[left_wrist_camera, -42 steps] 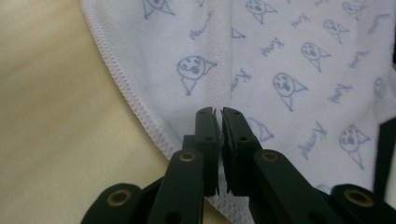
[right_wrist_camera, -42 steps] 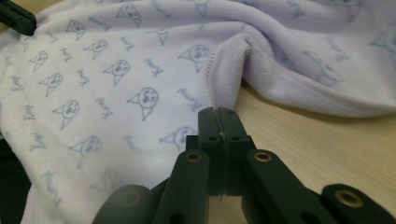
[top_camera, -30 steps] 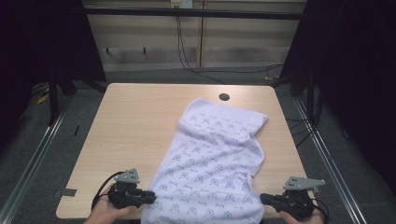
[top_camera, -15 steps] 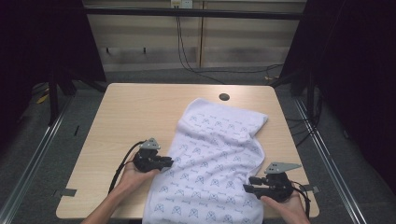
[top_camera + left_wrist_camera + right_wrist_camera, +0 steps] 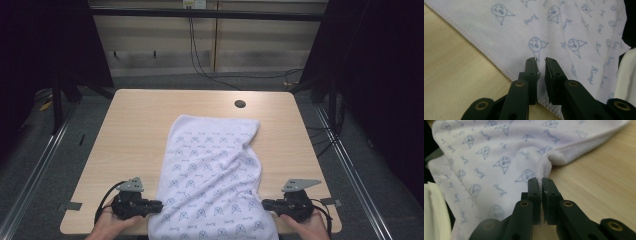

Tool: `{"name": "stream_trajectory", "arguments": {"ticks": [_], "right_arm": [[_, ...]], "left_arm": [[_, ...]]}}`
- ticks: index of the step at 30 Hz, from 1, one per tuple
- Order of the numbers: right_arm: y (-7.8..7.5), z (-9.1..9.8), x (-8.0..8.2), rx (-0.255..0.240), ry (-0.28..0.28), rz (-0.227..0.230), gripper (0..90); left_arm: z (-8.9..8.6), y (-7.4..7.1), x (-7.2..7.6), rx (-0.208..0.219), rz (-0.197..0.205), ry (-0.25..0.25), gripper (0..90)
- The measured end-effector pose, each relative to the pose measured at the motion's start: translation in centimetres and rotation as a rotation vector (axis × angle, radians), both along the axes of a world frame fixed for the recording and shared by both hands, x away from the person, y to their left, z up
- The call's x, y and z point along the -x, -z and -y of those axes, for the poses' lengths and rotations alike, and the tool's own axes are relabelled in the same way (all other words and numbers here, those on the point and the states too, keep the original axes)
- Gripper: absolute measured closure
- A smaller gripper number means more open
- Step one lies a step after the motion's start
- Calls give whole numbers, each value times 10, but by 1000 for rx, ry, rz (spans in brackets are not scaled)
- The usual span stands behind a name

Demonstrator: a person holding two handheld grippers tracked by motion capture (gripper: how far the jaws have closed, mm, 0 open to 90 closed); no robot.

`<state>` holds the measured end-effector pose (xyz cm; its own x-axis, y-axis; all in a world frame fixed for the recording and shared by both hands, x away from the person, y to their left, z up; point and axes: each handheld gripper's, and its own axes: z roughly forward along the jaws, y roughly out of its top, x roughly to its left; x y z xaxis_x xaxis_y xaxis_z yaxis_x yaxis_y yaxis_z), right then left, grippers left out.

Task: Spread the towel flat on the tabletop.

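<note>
The towel (image 5: 212,175), white w/ a blue printed pattern, lay lengthwise on the wooden table (image 5: 140,130), running from centre frame down to the bottom edge in the high view, where its near end reached the table's front edge. Its far end sat just below the round hole (image 5: 240,104) in the tabletop. The far right corner was bunched.

Left gripper (image 5: 156,204): lower left of the high view, held in a hand (image 5: 107,227), jaws pointing right toward the towel's left hem. In the left gripper view the gripper (image 5: 541,61) stood over the stitched hem (image 5: 481,48). Jaws narrow, a slim gap between them, having just closed a little further. The hem ran under and between the jaws low in frame. Pads were not seen pressing on the cloth; a grip could not be confirmed.

Right gripper (image 5: 266,204): lower right of the high view, held in a hand (image 5: 312,227), jaws pointing left at the towel's right hem. In the right gripper view the gripper (image 5: 541,180) had just closed. Jaws nearly together, pinching a fold of the towel's hem (image 5: 539,171), w/ the cloth puckered at the tips. Bare table filled the right side of that frame.

Both grippers sat near the table's front edge, on opposite sides of the towel.
</note>
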<state>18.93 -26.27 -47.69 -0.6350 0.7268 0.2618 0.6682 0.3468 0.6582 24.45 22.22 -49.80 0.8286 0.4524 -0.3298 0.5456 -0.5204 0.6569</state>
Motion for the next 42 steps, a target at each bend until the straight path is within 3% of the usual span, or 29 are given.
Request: {"name": "stream_trajectory", "arguments": {"ticks": [2, 5, 8, 10, 13, 15, 17, 19, 21, 23, 25, 27, 29, 32, 34, 38, 40, 42], "right_arm": [[-2, 13, 9, -28, 26, -7, 863], [-6, 22, 20, -23, 31, -26, 852], [-10, 30, 28, -17, 57, -21, 789], [-11, 34, 26, -12, 76, -10, 749], [-9, 32, 5, -29, 65, 17, 688], [-5, 25, -21, -33, 67, 44, 672], [-3, 19, -41, -2, 67, 66, 673], [1, 14, -71, 9, 83, 97, 700], [4, 12, -97, 45, 111, 121, 716], [10, 10, -118, 40, 125, 107, 737], [15, 7, -130, 66, 149, 104, 731], [18, 3, -141, 40, 149, 108, 721], [21, -3, -146, 63, 153, 100, 721], [26, -13, -149, 89, 129, 103, 758], [26, -17, -148, 98, 123, 100, 882], [17, -10, -139, 103, 133, 117, 896], [13, -2, -128, 111, 123, 136, 897], [12, 6, -114, 102, 125, 123, 896]], "left_arm": [[2, 0, -1, 8, -4, 3, 765], [5, -1, -8, 25, -25, -11, 705], [5, -3, -24, 35, -8, -40, 668], [8, -6, -43, 55, 7, -70, 661], [19, -8, -68, 62, 46, -96, 678], [27, -7, -83, 50, 74, -105, 694], [33, -4, -95, 29, 114, -134, 712], [37, 1, -104, 25, 96, -145, 717], [38, 5, -107, -31, 120, -161, 714], [34, 5, -107, -14, 104, -159, 722], [30, 4, -104, -22, 100, -162, 722], [23, 5, -98, -10, 94, -160, 719], [17, 6, -93, 5, 89, -164, 719], [14, 5, -86, 1, 97, -164, 695], [12, 5, -82, 0, 106, -160, 680], [9, 7, -79, 17, 103, -166, 647], [11, 7, -78, 19, 110, -159, 619], [14, 7, -78, 32, 103, -138, 618]]}}
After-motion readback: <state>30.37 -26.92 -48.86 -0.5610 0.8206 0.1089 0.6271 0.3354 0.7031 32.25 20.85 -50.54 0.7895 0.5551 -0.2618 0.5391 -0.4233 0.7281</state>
